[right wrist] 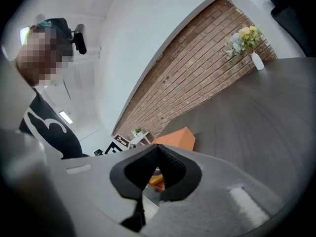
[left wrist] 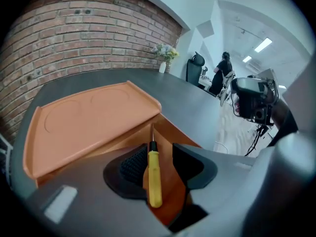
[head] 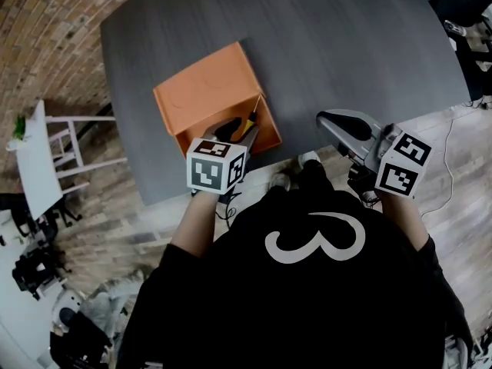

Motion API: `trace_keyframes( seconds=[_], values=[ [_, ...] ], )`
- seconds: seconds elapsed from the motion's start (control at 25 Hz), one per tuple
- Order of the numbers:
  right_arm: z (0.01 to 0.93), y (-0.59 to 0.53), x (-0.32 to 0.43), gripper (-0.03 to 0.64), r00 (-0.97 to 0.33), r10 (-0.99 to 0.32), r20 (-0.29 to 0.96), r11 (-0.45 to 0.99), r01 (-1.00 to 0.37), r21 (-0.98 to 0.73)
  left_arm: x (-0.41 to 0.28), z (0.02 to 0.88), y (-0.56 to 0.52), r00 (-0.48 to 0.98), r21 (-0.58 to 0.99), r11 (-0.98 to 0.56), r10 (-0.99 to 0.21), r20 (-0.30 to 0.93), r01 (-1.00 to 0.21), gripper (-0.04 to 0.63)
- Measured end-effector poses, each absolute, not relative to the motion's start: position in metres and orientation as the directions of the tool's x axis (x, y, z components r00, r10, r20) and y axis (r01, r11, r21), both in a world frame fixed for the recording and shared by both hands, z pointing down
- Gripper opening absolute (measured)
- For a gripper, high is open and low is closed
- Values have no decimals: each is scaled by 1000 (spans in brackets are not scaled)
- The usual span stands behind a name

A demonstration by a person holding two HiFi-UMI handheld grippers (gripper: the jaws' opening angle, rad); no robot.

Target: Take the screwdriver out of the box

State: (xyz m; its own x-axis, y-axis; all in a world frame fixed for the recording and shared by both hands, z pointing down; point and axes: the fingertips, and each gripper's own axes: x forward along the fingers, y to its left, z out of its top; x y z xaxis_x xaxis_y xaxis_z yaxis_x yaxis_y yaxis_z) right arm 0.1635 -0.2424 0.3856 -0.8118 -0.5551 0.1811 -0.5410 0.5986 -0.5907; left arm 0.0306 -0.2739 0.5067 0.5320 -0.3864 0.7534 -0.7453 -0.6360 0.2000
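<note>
A black shirt (head: 307,283) with a white mark fills the bottom of the head view. Just past it, the left tool (left wrist: 163,159) points down into the open near end of an orange box (head: 206,94). Its two jaws are wide apart. The screwdriver (left wrist: 154,177) lies inside the box, right between them. It has a yellow handle, and its thin metal tip points away toward the far wall of the box. The pads (left wrist: 131,164) do not squeeze it.

The right tool (right wrist: 158,149) is off to the right, near the front edge of the gray worktop (head: 346,44), well apart from the box. Its jaws meet at the tips and hold nothing. A brick wall (left wrist: 89,28) stands behind the worktop.
</note>
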Motion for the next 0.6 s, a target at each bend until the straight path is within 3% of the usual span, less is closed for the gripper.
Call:
trace_keyframes(
  seconds=[0.6],
  values=[
    [401,-280,191,2,-882,-432,190,646,-450,-617,32,550,-276,301,5,-625,-369,879,-781,155]
  ],
)
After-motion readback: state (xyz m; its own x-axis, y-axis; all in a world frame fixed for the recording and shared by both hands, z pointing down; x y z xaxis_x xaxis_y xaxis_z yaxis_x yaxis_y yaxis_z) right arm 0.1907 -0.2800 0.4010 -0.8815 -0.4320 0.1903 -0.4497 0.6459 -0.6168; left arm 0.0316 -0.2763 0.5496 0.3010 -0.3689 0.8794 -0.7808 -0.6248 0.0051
